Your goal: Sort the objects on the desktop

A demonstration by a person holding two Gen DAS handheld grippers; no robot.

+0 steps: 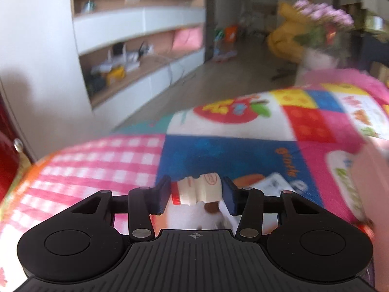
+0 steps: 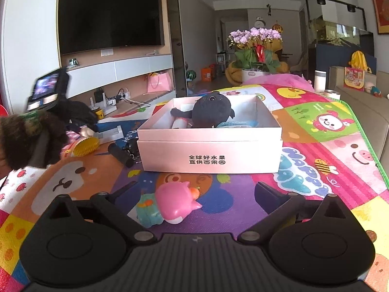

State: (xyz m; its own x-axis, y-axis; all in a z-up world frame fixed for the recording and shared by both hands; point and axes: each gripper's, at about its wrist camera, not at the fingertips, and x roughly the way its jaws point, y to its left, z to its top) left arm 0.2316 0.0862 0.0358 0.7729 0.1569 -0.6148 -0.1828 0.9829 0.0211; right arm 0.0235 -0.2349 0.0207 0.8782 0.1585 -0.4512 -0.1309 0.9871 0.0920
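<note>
My left gripper (image 1: 197, 193) is shut on a small cream bottle (image 1: 200, 189) with a red cap, held sideways between the blue pads (image 1: 163, 194) above the colourful play mat (image 1: 243, 150). My right gripper (image 2: 197, 193) is open and low over the mat (image 2: 316, 146). A pink toy pig (image 2: 177, 204) lies between its spread fingers, untouched. Beyond it stands a white cardboard box (image 2: 209, 155) holding a black plush toy (image 2: 211, 112) and some smaller items. A furry sleeve (image 2: 24, 138) and the other gripper (image 2: 77, 116) show at the left of the right wrist view.
Left of the box lie a yellow brush (image 2: 86, 146), a black cylinder (image 2: 120, 155) and a small black keychain item (image 2: 132, 147). Two white cups (image 2: 319, 80) stand at the mat's far right. The mat's green edge (image 2: 364, 133) borders a sofa. A flower pot (image 2: 255, 48) stands behind.
</note>
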